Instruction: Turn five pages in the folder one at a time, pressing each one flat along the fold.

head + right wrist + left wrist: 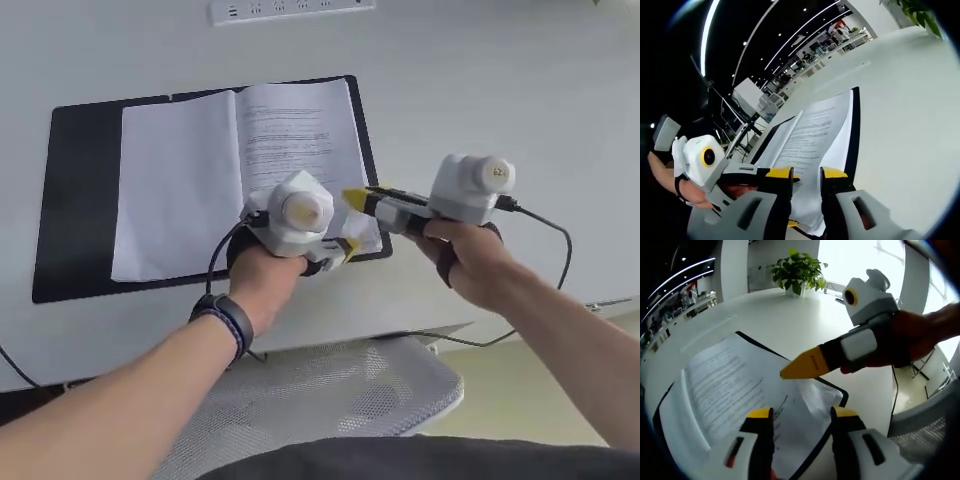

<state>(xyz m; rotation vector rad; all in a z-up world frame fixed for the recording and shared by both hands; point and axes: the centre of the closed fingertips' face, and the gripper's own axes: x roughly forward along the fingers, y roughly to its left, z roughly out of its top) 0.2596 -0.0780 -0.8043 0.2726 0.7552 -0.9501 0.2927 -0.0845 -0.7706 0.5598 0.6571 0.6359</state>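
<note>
A black folder [80, 200] lies open on the white table, with a blank left page [175, 190] and a printed right page [300, 130]. My left gripper [345, 245] is at the folder's near right corner. Its jaws stand wide open over the curled lower corner of the printed page [740, 385], left gripper [802, 413]. My right gripper [355, 197] reaches in from the right, its yellow tip just above the printed page's right edge. In its own view the right gripper [806, 173] shows a narrow gap, with nothing seen held. The same gripper [787, 372] hovers over the page.
A power strip [290, 8] sits at the table's far edge and a potted plant [797, 270] stands farther off. A black cable [545, 225] trails right of my right hand. A mesh chair seat [330, 390] is below the table's near edge.
</note>
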